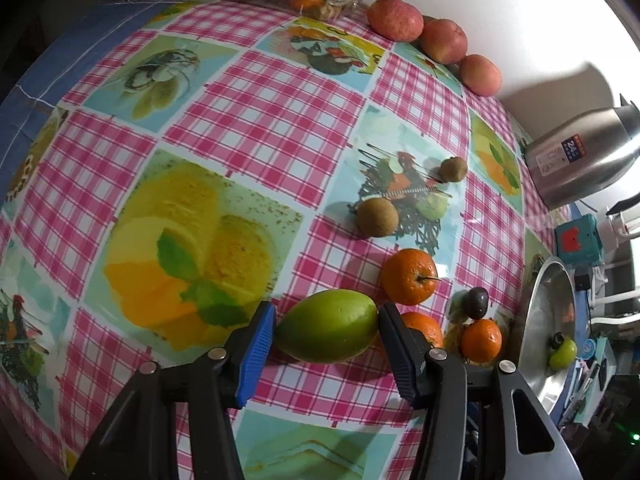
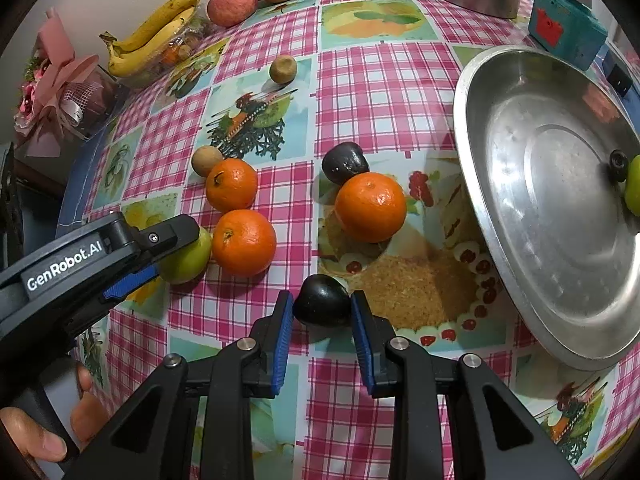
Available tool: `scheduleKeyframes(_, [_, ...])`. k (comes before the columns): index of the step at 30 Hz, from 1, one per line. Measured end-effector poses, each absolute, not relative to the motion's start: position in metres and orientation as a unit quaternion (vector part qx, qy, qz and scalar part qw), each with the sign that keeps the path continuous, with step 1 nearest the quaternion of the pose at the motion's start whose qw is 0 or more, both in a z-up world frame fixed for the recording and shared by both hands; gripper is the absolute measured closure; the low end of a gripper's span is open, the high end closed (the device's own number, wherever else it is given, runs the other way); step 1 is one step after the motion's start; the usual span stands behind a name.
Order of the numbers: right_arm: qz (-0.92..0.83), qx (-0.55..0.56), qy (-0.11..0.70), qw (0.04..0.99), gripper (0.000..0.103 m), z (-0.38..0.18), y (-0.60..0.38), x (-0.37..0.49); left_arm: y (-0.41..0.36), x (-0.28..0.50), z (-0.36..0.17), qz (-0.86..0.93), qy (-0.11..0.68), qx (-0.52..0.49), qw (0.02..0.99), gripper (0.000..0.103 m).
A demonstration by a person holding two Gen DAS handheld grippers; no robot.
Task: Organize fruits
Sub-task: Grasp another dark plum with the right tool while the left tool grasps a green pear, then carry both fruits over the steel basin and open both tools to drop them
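A: Largest first?
B: Bench (image 2: 400, 80), checked pink cloth, broad open patch on its left half. Steel basin (image 2: 560, 208) tilted at the right edge, a green fruit inside.
A: Back wall?
B: Bananas (image 2: 156, 32), three apples (image 1: 440, 40), steel flask (image 1: 580, 160).
A: Middle?
B: Three oranges (image 2: 370, 206) crowd the centre, two kiwis (image 1: 377, 216) behind.
A: Jaws?
B: Left gripper (image 1: 326, 336) clamps a green mango (image 1: 326, 330). Right gripper (image 2: 322, 316) pinches a dark plum (image 2: 320, 304), both on the cloth.

Two close, steeply downward wrist views, sharing the oranges (image 1: 408, 276).
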State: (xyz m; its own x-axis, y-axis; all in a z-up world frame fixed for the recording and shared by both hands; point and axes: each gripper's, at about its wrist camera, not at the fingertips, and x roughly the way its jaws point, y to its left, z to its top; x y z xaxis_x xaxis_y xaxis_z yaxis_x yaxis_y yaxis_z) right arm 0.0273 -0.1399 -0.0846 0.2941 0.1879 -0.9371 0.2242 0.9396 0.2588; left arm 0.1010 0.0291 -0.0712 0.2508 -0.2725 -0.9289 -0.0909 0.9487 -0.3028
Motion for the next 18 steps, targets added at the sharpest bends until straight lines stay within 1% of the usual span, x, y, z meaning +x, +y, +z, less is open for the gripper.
scheduleKeyframes(13, [-0.003, 0.178, 0.559, 0.81, 0.073, -0.056, -0.145, 0.023, 0.041, 0.101, -0.044, -0.055, 0.575, -0.163, 0.8, 0.047])
scheduleKeyframes(18, [-0.009, 0.183, 0.555, 0.811, 0.073, -0.054, -0.147, 0.021, 0.041, 0.101, -0.037, -0.057, 0.565, -0.163, 0.807, 0.047])
